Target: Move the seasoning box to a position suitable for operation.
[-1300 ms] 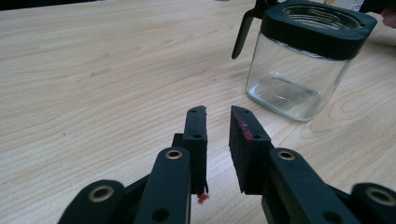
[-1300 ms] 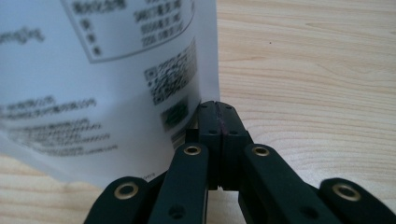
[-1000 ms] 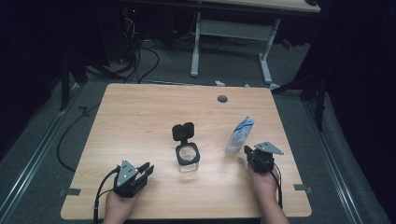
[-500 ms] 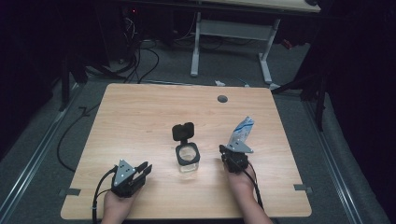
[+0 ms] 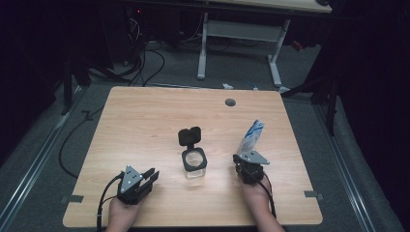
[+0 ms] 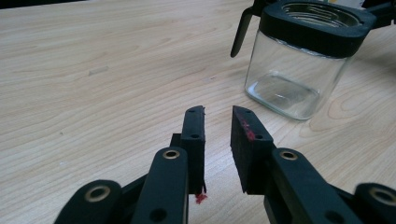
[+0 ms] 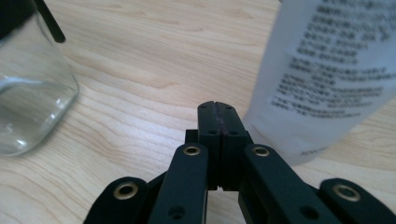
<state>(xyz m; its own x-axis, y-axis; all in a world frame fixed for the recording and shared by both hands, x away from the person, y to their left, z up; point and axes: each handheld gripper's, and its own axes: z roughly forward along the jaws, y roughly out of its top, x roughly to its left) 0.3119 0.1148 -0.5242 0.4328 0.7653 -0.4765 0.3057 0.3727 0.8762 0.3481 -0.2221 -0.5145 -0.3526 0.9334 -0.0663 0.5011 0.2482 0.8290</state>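
On a light wooden table [image 5: 145,125], seen from above, a person's two hands come in from six o'clock, each holding a black two-jaw gripper. The right gripper [image 5: 244,163] sits at about five o'clock from the table's middle, its jaws pressed fully together with nothing between them. Its own camera shows them touching edge to edge, and a white pouch [image 7: 327,70] with small printed text stands just beside them at one o'clock, not gripped. From above, the same pouch [image 5: 251,137] stands upright, leaning slightly, just beyond that gripper, probably set within easy reach for a pickup. The left gripper [image 5: 151,175] rests at about seven o'clock, its jaws held a narrow gap apart and empty, pointing toward a clear glass jar [image 6: 299,70] at its one o'clock. That jar [image 5: 195,163] stands near the table's middle, between the two grippers, with a black square collar. Its hinged black lid [image 5: 189,136] is flipped back toward twelve o'clock, leaving the mouth open, likely to receive what the pouch holds. The jar looks empty. A small round hole [image 5: 230,102] marks the table's far edge.
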